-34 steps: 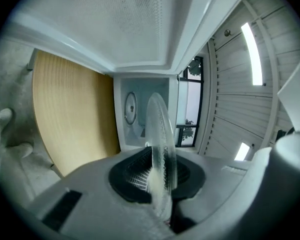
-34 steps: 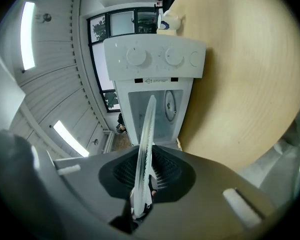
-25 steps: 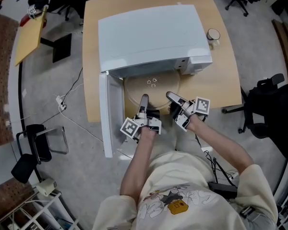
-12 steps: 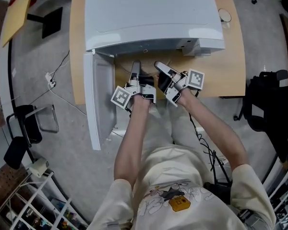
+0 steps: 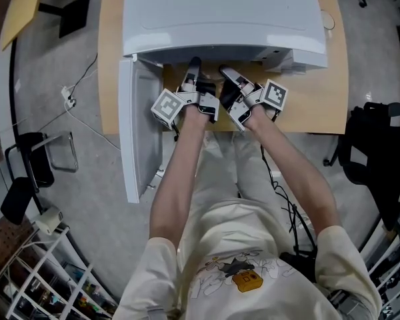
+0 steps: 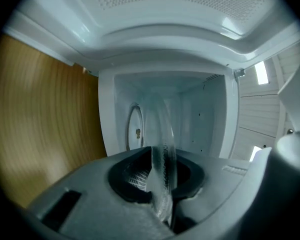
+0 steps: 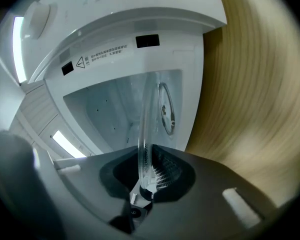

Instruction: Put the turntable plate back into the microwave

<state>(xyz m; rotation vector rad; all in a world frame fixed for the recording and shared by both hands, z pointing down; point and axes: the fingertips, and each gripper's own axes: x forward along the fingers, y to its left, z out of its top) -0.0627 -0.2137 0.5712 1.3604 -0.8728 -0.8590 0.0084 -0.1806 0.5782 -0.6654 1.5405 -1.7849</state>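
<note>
The clear glass turntable plate [image 6: 162, 149] stands edge-on in both gripper views, its rim [image 7: 146, 119] reaching into the open white microwave [image 5: 220, 12]. My left gripper [image 6: 162, 194] is shut on the near rim. My right gripper [image 7: 147, 181] is closing, with the rim between its pads and pressed by them. From the head view both grippers, left [image 5: 193, 65] and right [image 5: 228, 73], poke under the microwave's front edge, which hides the plate. A round hub ring [image 6: 135, 131] shows inside the cavity.
The microwave door [image 5: 137, 132] hangs open to the left of my left arm. The wooden table [image 5: 320, 99] carries the oven, with a cup [image 5: 328, 20] at the back right. A black office chair [image 5: 377, 145] stands at right, and cables [image 5: 73, 102] lie on the floor at left.
Both grippers have carried the plate forward from the table's front edge into the microwave opening. The plate, plainly seen a second ago, is now hidden under the oven's top.
</note>
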